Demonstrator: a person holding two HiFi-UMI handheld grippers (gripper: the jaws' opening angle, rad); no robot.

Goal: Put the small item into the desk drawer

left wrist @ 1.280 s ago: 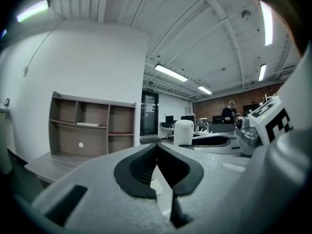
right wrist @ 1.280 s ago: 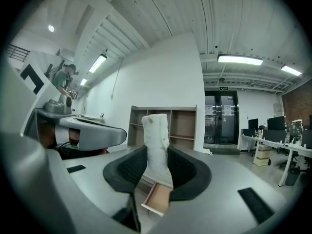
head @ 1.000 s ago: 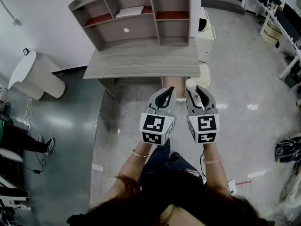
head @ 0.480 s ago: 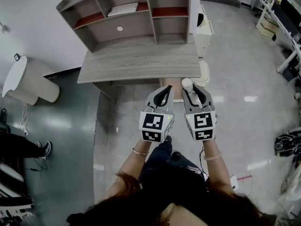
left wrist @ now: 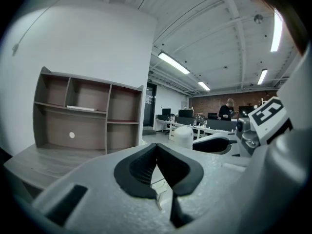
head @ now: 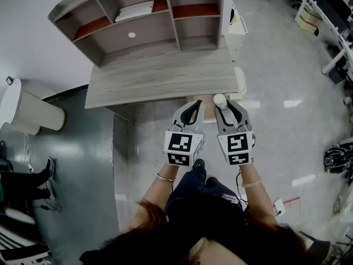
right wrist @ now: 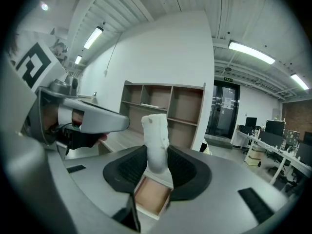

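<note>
A grey wooden desk [head: 160,81] with a shelf hutch [head: 143,21] stands ahead. Its drawer [head: 205,100] is pulled open under the front edge, and its pale wooden inside [right wrist: 150,197] shows below the right jaws. My right gripper [head: 223,101] [right wrist: 157,153] is shut on the small white item [head: 219,99] [right wrist: 155,129], which stands upright between the pads just over the drawer. My left gripper [head: 196,105] [left wrist: 156,147] is beside it on the left, shut with nothing in it. The white item [left wrist: 184,136] also shows in the left gripper view.
A white round bin [head: 27,112] stands left of the desk and a white cabinet [head: 237,29] at its right end. Another person's feet [head: 47,173] are at the far left. Office desks [head: 331,15] and a dark bag [head: 336,159] lie at the right.
Both grippers have moved forward and lower toward the desk front, side by side. The white item has stayed in the right gripper. The desk now sits nearer in view.
</note>
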